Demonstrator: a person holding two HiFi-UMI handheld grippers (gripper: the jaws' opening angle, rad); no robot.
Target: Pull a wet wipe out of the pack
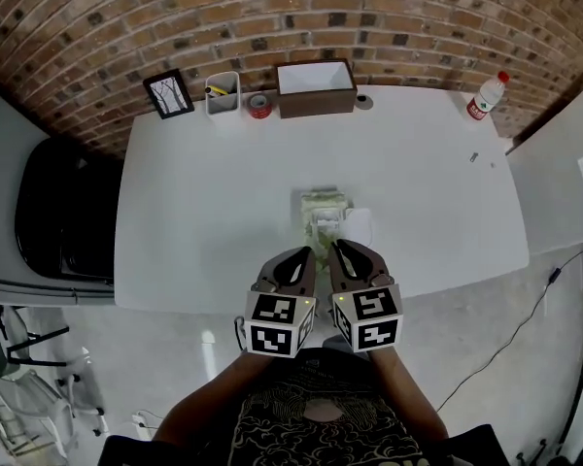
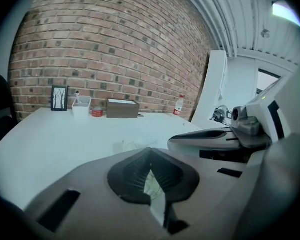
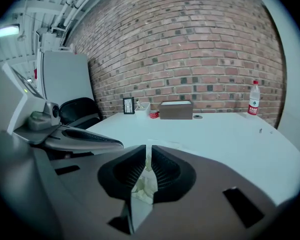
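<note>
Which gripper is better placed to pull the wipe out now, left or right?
Right. The right gripper has the wipe pinched; the left gripper sits closed at the pack, probably better for steadying it.

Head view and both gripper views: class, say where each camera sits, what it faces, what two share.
Head view: on the person's head, steeply down onto the white table; left gripper, right gripper and forearms show.
Left gripper view: rides that gripper, faces the brick wall; own closed jaws show.
Right gripper view: likewise; jaws pinch a white wet wipe.
All share the brown rectangular box.
</note>
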